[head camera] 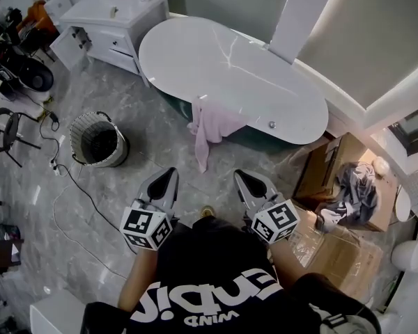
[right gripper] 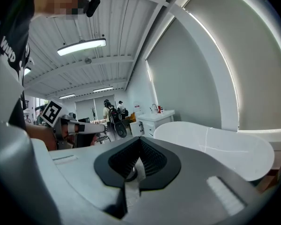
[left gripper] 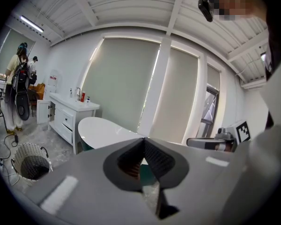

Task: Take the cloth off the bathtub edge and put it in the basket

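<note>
Cloth [head camera: 210,127]; left claw [head camera: 172,172], right claw [head camera: 239,175] level

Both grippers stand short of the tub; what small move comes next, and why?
Probably advance the left gripper toward the pink cloth and open its jaws. The cloth hangs untouched over the bathtub edge, the left and the right gripper both have jaws together, and the basket sits on the left.

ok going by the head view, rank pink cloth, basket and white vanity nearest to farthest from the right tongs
1. pink cloth, draped over the bathtub edge, just ahead of the right tongs.
2. basket, standing off to the left.
3. white vanity, far upper left, past the bathtub.
</note>
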{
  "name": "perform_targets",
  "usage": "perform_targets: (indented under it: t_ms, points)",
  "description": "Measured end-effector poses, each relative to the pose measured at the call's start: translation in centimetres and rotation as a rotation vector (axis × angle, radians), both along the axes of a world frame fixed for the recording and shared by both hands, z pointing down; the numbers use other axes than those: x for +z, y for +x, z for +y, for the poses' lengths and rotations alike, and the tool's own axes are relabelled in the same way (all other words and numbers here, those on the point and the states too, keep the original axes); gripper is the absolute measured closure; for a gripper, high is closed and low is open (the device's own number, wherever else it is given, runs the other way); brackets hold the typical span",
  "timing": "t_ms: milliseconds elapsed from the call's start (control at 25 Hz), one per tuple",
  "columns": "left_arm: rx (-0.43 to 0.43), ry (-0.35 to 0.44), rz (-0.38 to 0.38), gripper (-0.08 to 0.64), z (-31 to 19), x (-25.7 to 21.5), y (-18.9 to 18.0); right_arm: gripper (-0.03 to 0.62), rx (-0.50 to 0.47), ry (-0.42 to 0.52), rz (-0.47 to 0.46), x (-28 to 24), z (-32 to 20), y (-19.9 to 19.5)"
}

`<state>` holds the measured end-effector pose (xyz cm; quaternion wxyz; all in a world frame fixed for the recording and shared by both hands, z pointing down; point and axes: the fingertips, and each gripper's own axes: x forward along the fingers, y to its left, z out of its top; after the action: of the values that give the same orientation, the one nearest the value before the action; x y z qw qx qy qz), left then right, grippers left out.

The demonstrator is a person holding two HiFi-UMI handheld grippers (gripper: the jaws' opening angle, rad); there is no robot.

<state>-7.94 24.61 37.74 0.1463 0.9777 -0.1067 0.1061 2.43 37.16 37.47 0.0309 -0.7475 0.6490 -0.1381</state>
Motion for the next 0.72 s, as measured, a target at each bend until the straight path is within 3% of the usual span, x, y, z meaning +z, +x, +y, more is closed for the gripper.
perform_targets:
  t_ms: [400, 720]
  points:
    - [-0.021, -0.025, -0.013, 0.563, -1.9, 0.7, 1.5, 0.588, -0.036, 0.000, -0.026, 0.8, -3.5, 1.9]
    - [0.016, -0.043, -0.002, 0.563, -5.3, 1.5, 5.1, 0.588, 0.004, -0.012, -0.016, 1.4, -6.5, 4.8]
